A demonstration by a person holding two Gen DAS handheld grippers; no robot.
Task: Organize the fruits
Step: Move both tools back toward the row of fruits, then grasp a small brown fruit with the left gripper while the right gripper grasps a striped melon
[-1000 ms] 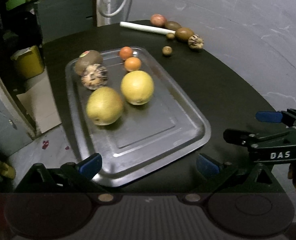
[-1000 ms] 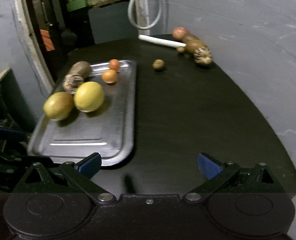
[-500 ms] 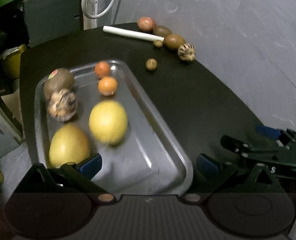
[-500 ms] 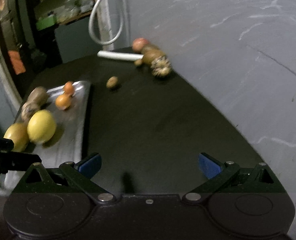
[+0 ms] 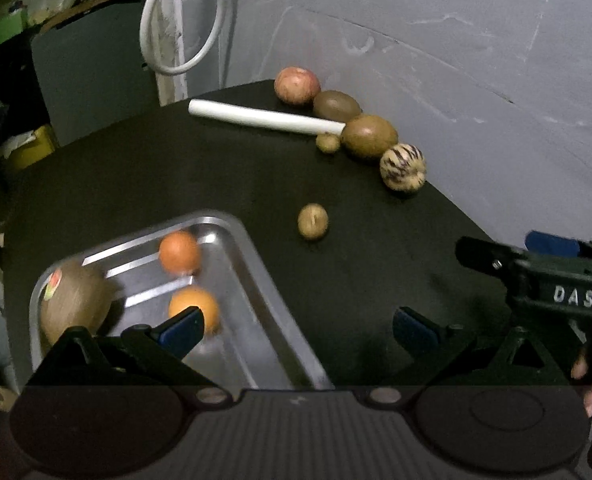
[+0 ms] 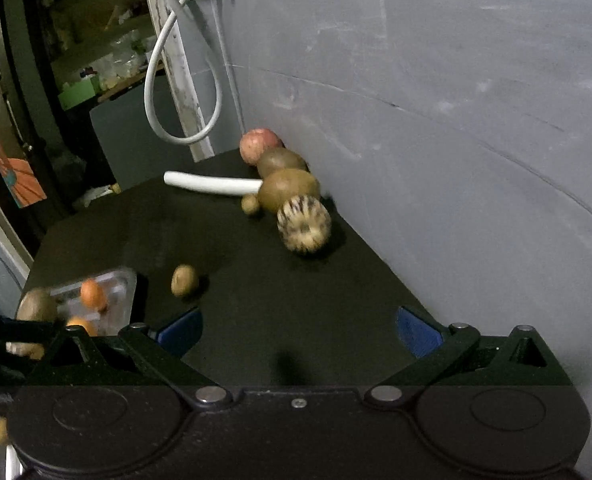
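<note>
A metal tray (image 5: 256, 280) holds two small oranges (image 5: 179, 252) and a brown kiwi-like fruit (image 5: 74, 304). Loose on the black table (image 5: 176, 176) lie a small brown fruit (image 5: 313, 221), a striped round fruit (image 5: 402, 167), two brown oval fruits (image 5: 369, 136), a tiny brown fruit (image 5: 327, 142) and a red apple (image 5: 297, 85). My left gripper (image 5: 296, 328) is open and empty over the tray's right rim. My right gripper (image 6: 297, 330) is open and empty, above the table; the small brown fruit (image 6: 184, 280) and striped fruit (image 6: 303, 230) lie ahead of it.
A white tube (image 5: 264, 118) lies on the table by the far fruits. A grey wall (image 6: 455, 100) runs along the table's right side. A white cable loop (image 6: 184, 80) hangs at the back. The right gripper's body (image 5: 551, 280) shows in the left wrist view.
Both grippers have moved forward and to the right toward the loose fruits. The two big yellow fruits have dropped out of the left view. Both grippers stayed open.
</note>
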